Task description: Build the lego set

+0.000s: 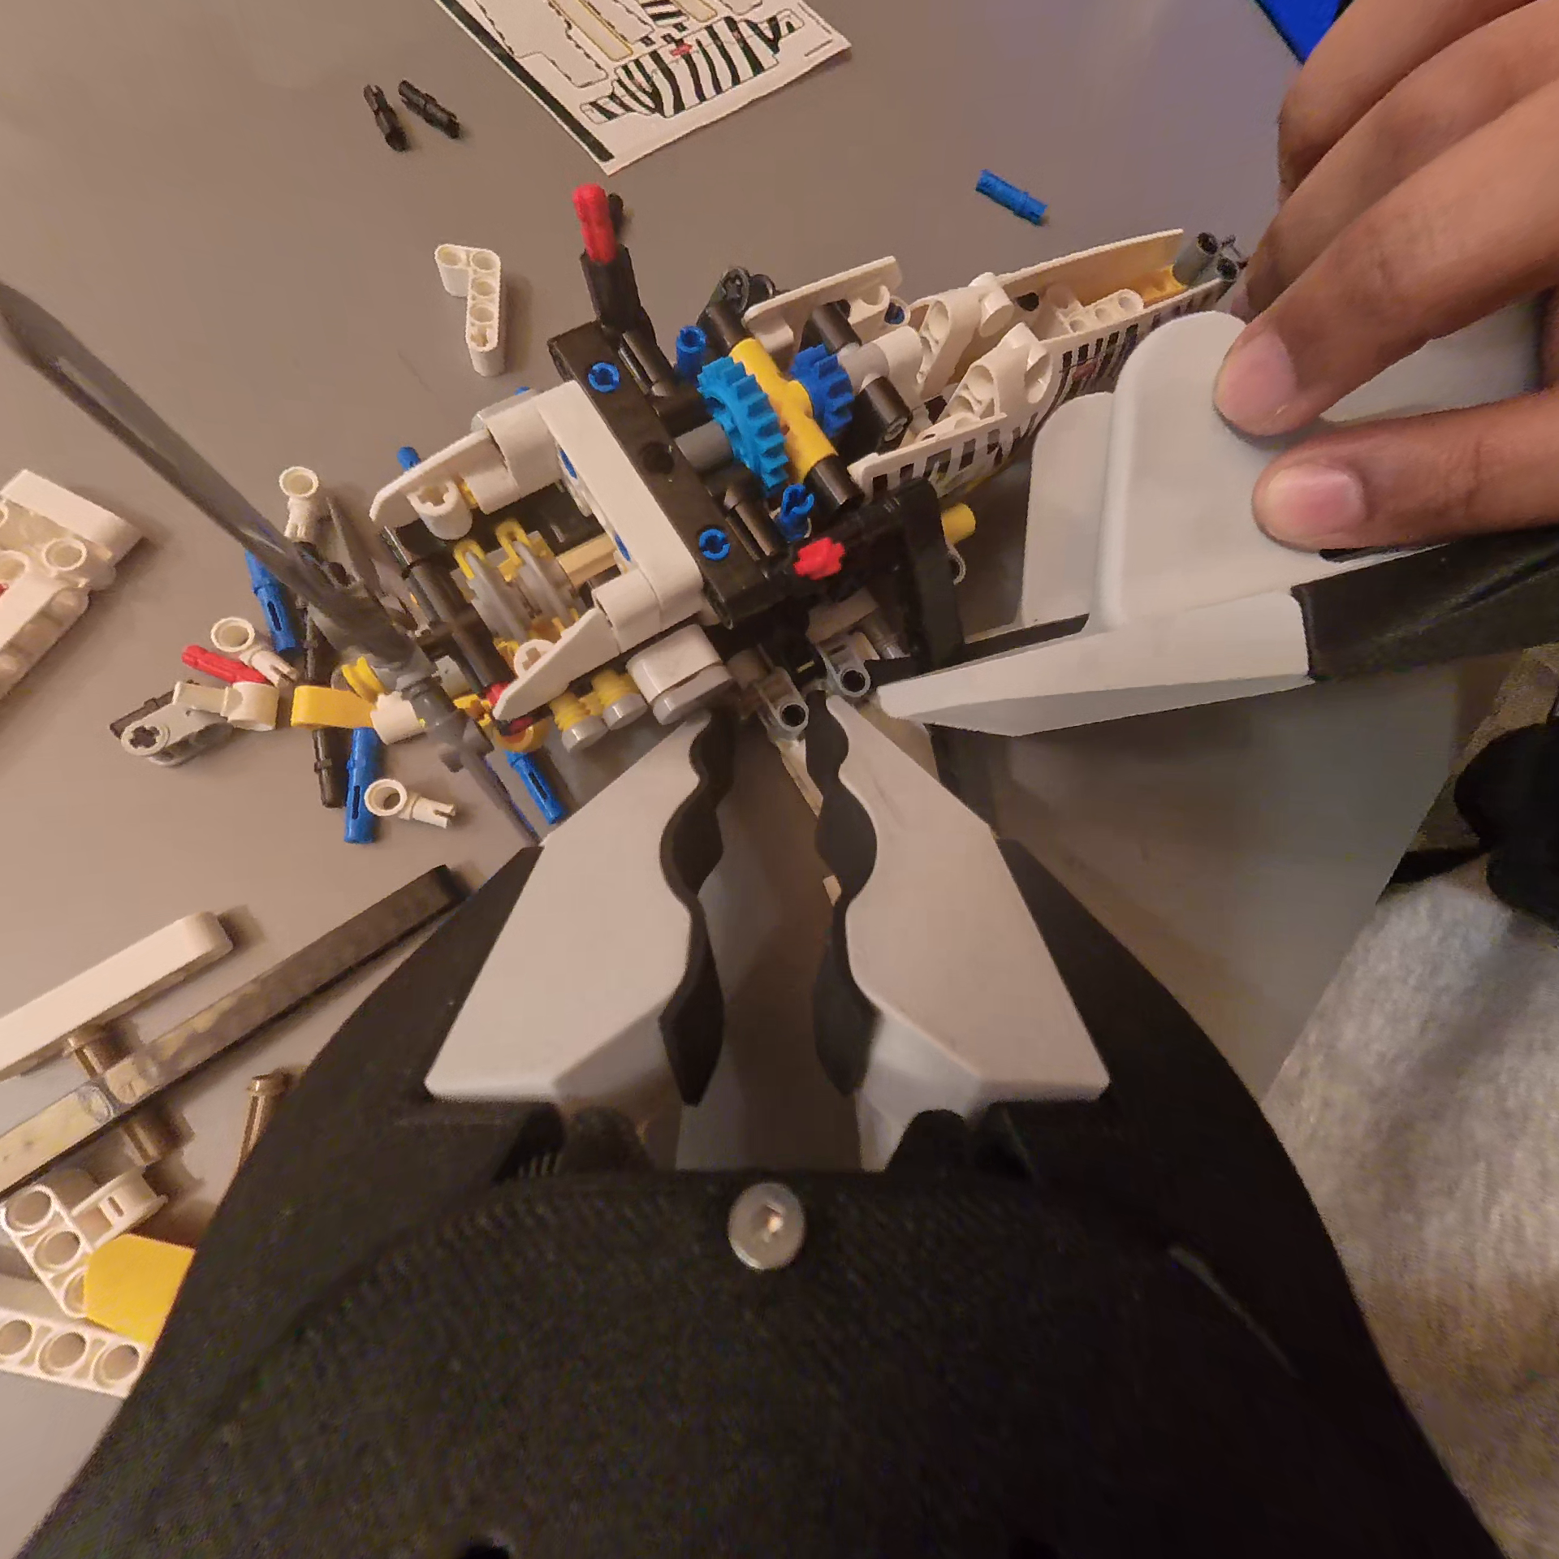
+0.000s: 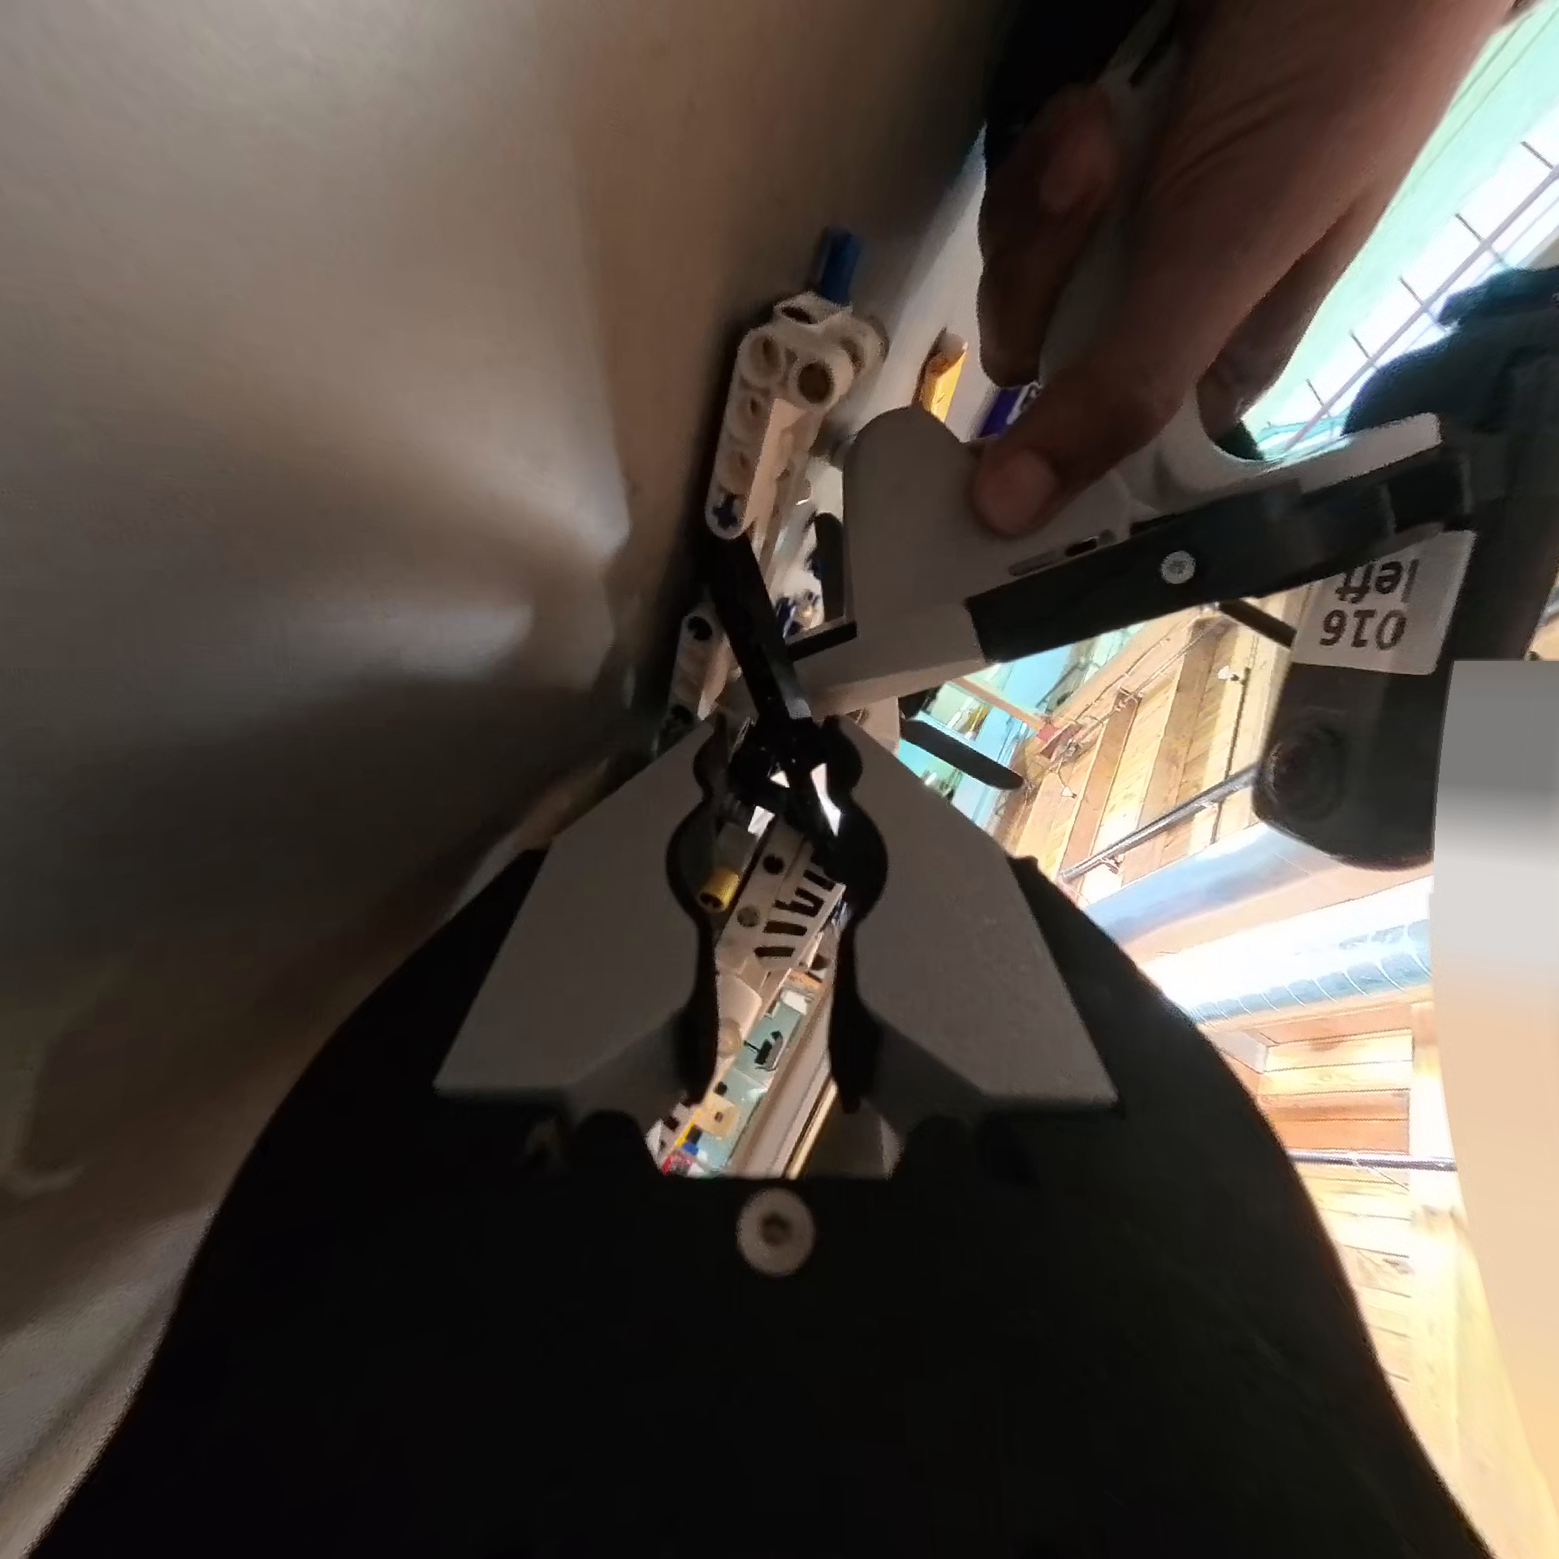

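Both grippers, left gripper (image 1: 769, 717) and right gripper (image 2: 780, 759), are clamped on the lego model (image 1: 675, 472), held above the table (image 1: 211, 278).

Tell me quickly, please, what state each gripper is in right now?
Left gripper: shut on the lego model, gripping its near underside.
Right gripper: shut on the lego model, on a black part at its tips.
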A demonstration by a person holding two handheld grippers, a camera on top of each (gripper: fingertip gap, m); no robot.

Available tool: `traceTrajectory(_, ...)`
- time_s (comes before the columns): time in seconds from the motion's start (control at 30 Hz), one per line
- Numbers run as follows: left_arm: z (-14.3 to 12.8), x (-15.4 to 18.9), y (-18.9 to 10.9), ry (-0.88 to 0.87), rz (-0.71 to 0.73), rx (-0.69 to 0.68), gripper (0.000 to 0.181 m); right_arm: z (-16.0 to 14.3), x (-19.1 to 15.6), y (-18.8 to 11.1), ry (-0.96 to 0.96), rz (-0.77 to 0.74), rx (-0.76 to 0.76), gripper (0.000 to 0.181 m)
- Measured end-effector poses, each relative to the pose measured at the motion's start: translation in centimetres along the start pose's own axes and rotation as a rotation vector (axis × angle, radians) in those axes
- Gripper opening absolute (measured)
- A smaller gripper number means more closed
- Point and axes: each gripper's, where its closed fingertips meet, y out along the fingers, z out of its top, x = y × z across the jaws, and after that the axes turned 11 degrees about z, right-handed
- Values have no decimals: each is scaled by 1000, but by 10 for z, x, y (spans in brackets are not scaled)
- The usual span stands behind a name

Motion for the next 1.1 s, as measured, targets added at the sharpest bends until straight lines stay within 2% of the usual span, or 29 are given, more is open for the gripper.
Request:
traceTrajectory(0.23, 1, 0, 0, -2, -5, 2, 18, -1, 1, -1, -15, -39, -46, 21)
traceTrajectory(0.5, 1, 0, 1, -23, -23, 0, 18, -2, 2, -3, 61, -81, -37, 21)
traceTrajectory(0.6, 2, 0, 1, -64, -35, -4, 19, -2, 2, -3, 80, -91, -37, 21)
traceTrajectory(0.77, 3, 3, 0, -191, -141, -9, 22, -2, 2, -2, 115, -93, -37, 21)
traceTrajectory(0.87, 5, 3, 0, -198, -130, 1, 28, -4, 2, -1, 121, -94, -45, 21)
traceTrajectory(1.03, 7, 3, 2, -227, -138, 1, 24, -2, 4, -1, 124, -110, -40, 13)
traceTrajectory(1.1, 7, -1, 3, -268, -139, -2, 17, -3, 5, -1, 130, -112, -40, 13)
